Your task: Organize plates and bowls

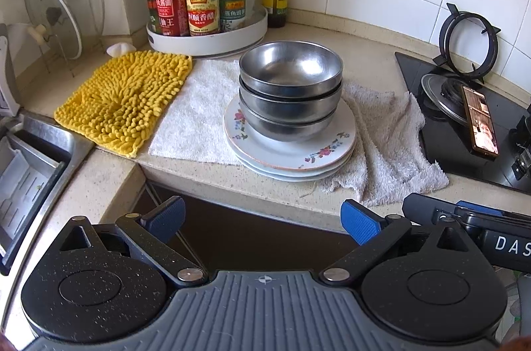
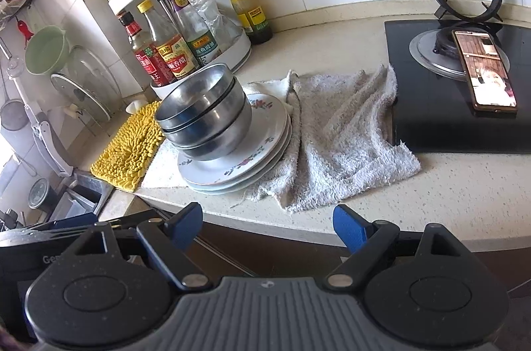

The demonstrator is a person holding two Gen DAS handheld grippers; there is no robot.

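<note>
Three steel bowls [image 1: 290, 92] [image 2: 205, 115] sit nested on a stack of floral white plates [image 1: 318, 151] [image 2: 265, 131] on the counter, partly over a grey towel [image 1: 388, 138] [image 2: 345, 131]. My left gripper [image 1: 264, 223] is open with nothing between its blue pads, held in front of the counter's edge, below the stack. My right gripper [image 2: 267, 228] is open too and holds nothing, just short of the counter edge, in front of the towel and right of the stack. Its body shows at the right edge of the left wrist view.
A yellow chenille mat [image 1: 126, 98] and white cloth [image 1: 195, 112] lie left of the stack. Behind stands a white turntable rack of sauce bottles [image 1: 199, 5]. A black hob [image 2: 458, 85] with a phone [image 2: 484, 72] is to the right. A sink [image 1: 30, 165] and glass lid [image 1: 56, 15] are at left.
</note>
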